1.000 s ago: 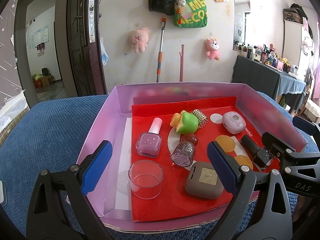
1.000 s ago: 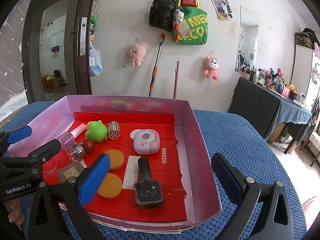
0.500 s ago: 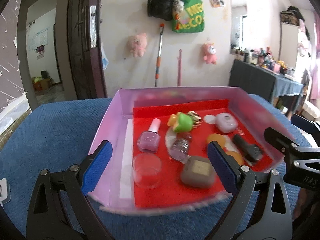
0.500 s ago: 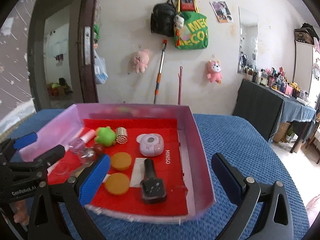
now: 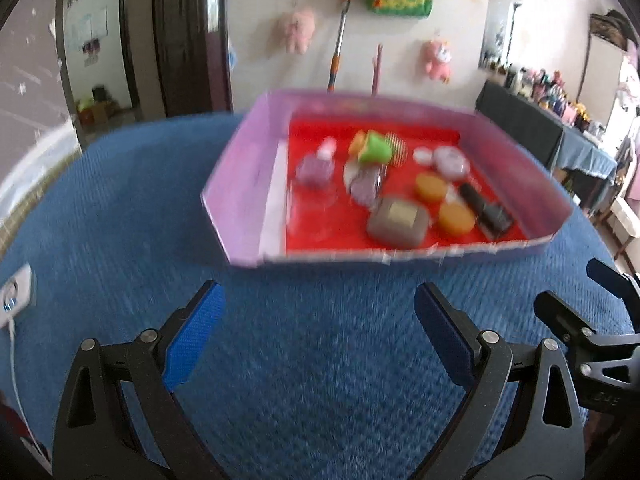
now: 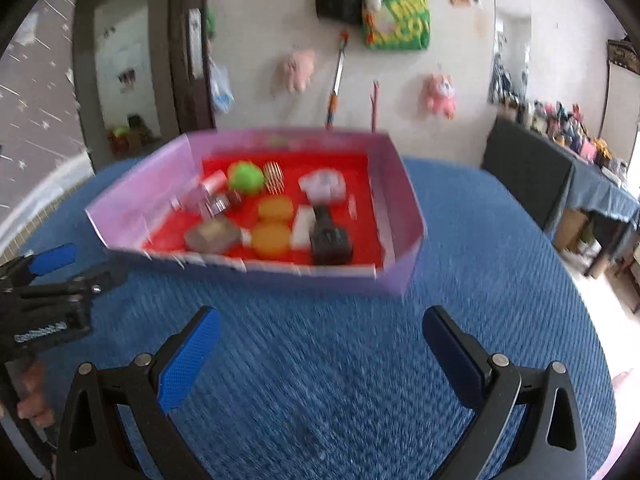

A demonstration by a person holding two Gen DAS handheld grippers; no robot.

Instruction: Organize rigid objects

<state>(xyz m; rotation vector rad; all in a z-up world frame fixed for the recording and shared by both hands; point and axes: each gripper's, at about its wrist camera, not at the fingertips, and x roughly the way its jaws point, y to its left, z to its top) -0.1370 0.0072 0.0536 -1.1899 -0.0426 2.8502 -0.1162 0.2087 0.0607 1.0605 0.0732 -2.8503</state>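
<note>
A pink box (image 5: pixel 244 184) (image 6: pixel 400 184) with a red floor sits on the blue cloth. In it lie a green toy (image 5: pixel 374 150) (image 6: pixel 245 176), a pink nail polish bottle (image 5: pixel 316 166), a grey case (image 5: pixel 398 222) (image 6: pixel 212 234), two orange discs (image 5: pixel 456 218) (image 6: pixel 271 236), a black bottle (image 5: pixel 484 210) (image 6: pixel 330 236) and a pink round gadget (image 5: pixel 452 160). My left gripper (image 5: pixel 316 336) is open and empty, well in front of the box. My right gripper (image 6: pixel 318 354) is open and empty, also short of the box. Both views are blurred.
The blue cloth (image 5: pixel 120 208) covers the table all around the box. A white socket strip (image 5: pixel 14 294) lies at the far left edge. The right gripper's tip (image 5: pixel 576 320) shows at right; the left gripper (image 6: pixel 52 280) shows at left. A dark doorway and wall stand behind.
Both grippers have pulled back from over the box toward me, so bare blue cloth now lies between the fingers. Both stay open. The box's contents look unchanged.
</note>
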